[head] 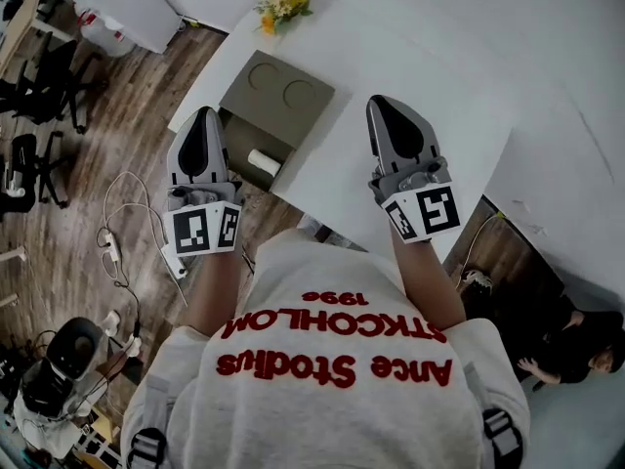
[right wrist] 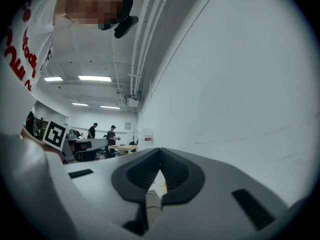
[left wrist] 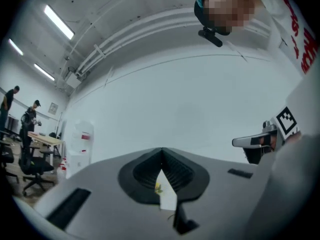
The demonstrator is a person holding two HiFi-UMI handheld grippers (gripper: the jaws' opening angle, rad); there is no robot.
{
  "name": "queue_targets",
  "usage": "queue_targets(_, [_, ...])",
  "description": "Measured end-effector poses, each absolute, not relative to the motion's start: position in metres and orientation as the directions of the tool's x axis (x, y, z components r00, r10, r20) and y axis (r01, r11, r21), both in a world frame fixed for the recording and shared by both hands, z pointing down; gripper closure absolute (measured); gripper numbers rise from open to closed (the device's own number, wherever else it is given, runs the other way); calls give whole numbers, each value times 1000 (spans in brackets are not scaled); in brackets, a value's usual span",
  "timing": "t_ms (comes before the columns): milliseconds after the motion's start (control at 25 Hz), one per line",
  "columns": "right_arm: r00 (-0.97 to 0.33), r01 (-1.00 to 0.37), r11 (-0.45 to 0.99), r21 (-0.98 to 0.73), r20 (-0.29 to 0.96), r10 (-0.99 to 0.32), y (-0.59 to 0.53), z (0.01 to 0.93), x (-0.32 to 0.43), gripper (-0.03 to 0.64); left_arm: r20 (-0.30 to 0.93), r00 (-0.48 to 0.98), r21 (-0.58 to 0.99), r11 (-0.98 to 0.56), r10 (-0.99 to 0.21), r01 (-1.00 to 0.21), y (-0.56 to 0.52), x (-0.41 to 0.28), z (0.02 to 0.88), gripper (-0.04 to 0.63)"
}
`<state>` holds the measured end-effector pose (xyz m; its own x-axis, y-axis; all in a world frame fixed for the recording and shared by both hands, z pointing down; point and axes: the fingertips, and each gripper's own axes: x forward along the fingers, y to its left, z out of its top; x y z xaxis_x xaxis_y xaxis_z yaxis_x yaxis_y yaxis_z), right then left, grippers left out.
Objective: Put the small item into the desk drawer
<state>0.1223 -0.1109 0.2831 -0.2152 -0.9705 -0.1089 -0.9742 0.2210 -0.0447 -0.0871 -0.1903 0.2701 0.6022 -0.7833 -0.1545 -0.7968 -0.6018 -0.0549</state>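
Left hand-held gripper (head: 204, 117): jaws pressed together, nothing between them. Right hand-held gripper (head: 379, 107): likewise closed and empty. Both are held about level above the white table (head: 391, 179), clear of everything.

Small item, a white roll (head: 264, 161), lies inside the open drawer (head: 244, 137) at the table's left side, just below a tan top with two round hollows (head: 278, 91). Placement looks done; drawer not yet shut.

Risks, as judged:
- The open drawer juts toward the person's legs, so a knock could jolt the roll.
- Closed jaws pushing the drawer front may skid off it.
- A fast shove could send the roll rolling until it jams.
- Loose cables (head: 122, 228) on the floor could trip a step.
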Motion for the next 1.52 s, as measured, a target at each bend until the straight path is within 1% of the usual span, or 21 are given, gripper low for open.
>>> queue_targets(200, [-2, -998, 8, -54, -107, -994, -61, 284, 183, 612, -153, 760, -69, -761, -631, -645, -178, -6, 271, 588])
queue_targets(400, [205, -978, -200, -56, -104, -973, -2, 285, 234, 612, -151, 876, -62, -880, -458, -471, -155, 72, 275, 588])
queue_targets(560, [348, -937, -344, -57, -107, -931, 50, 286, 265, 612, -144, 930, -47, -937, -337, -347, -125, 123, 281, 588])
queue_targets(760, [470, -883, -466, -59, -111, -876, 104, 284, 290, 612, -145, 961, -40, -969, -237, -246, -94, 166, 282, 588])
queue_targets(880, [521, -854, -517, -64, -117, -846, 130, 285, 298, 612, -144, 970, -43, -978, -195, -203, -79, 182, 283, 588])
queue_targets(1040, [554, -832, -551, -58, -125, -823, 148, 286, 297, 614, -142, 976, -48, -984, -163, -172, -66, 185, 286, 588])
queue_targets(1520, [544, -839, -542, -52, -137, -828, 157, 279, 291, 614, -133, 979, -51, -985, -157, -165, -58, 184, 287, 588])
